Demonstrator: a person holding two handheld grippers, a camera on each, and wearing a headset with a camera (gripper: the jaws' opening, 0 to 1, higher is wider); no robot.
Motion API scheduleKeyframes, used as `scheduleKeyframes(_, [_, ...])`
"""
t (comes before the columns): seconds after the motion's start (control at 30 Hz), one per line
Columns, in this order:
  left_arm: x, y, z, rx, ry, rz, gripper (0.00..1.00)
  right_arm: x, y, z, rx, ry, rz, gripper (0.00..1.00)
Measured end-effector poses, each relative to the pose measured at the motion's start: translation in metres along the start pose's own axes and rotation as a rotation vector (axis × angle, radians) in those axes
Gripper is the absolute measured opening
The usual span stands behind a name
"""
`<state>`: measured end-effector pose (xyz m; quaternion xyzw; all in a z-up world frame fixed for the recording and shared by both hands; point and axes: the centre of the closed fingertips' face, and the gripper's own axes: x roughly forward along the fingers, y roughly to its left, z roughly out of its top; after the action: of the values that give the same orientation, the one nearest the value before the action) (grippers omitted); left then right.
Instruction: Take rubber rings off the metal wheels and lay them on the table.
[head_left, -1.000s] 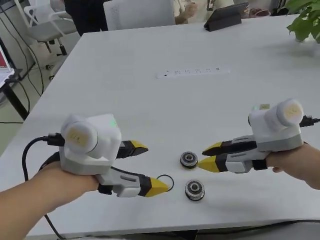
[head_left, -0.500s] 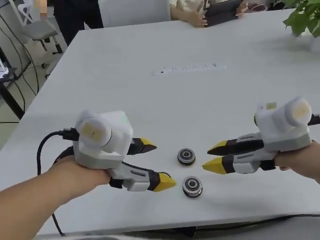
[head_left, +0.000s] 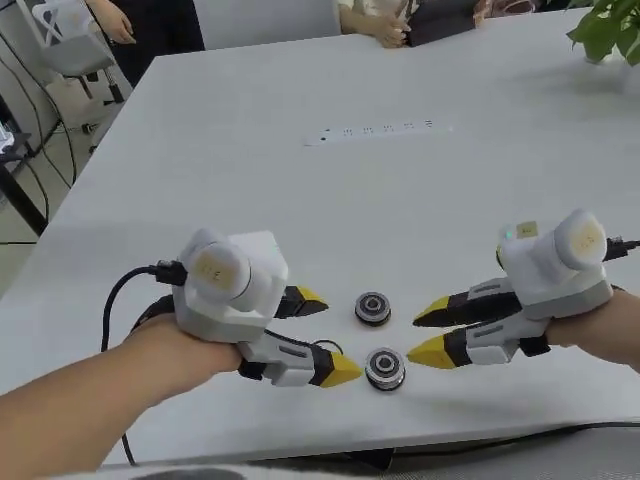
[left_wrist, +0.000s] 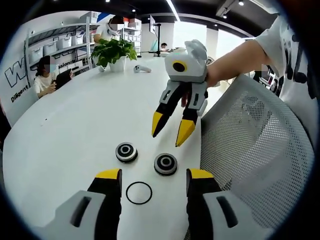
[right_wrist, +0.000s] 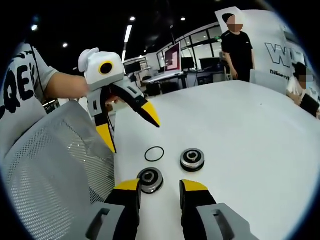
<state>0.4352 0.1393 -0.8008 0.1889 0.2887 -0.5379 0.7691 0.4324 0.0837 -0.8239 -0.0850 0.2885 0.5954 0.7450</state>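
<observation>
Near black-ringed metal wheel (head_left: 385, 368) is lying flat on the white bench (head_left: 250, 180), sitting right between left gripper (head_left: 335, 335) and right gripper (head_left: 428, 336), both gaping wide, equally close.

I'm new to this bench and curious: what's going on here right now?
A person holds a tool in each hand over a table. The left tool, open, has a loose ring lying between its jaws. The right tool, also open, points at the nearer wheel; the other wheel sits just beyond it.
</observation>
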Motion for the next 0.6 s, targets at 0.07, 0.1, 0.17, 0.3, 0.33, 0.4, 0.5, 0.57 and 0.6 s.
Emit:
scheduleKeyframes(0.07, [0.003,-0.001,-0.001,0.002,0.006,-0.006,0.48,0.002,0.002,-0.003,-0.010,0.014,0.010,0.28])
scheduleKeyframes(0.1, [0.004,-0.002,-0.002,0.002,0.008,-0.009,0.47,0.003,0.002,-0.005,-0.019,0.022,0.013,0.28])
scheduleKeyframes(0.17, [0.007,-0.003,-0.003,0.006,0.013,-0.016,0.47,0.006,0.003,-0.009,-0.038,0.041,0.019,0.27])
scheduleKeyframes(0.3, [0.012,-0.005,-0.004,0.009,0.022,-0.025,0.45,0.010,0.002,-0.016,-0.048,0.059,0.036,0.27])
scheduleKeyframes(0.33, [0.013,-0.006,-0.004,0.009,0.023,-0.027,0.45,0.011,0.004,-0.016,-0.053,0.063,0.040,0.26])
scheduleKeyframes(0.4, [0.015,-0.008,-0.005,0.011,0.026,-0.034,0.44,0.012,0.004,-0.016,-0.056,0.066,0.046,0.26])
scheduleKeyframes(0.5, [0.019,-0.011,-0.006,0.015,0.030,-0.044,0.42,0.014,0.004,-0.019,-0.063,0.075,0.052,0.25])
scheduleKeyframes(0.57, [0.021,-0.011,-0.006,0.015,0.032,-0.047,0.41,0.015,0.005,-0.020,-0.067,0.081,0.054,0.24])
scheduleKeyframes(0.6, [0.022,-0.012,-0.006,0.015,0.033,-0.050,0.41,0.015,0.005,-0.021,-0.069,0.083,0.054,0.24])
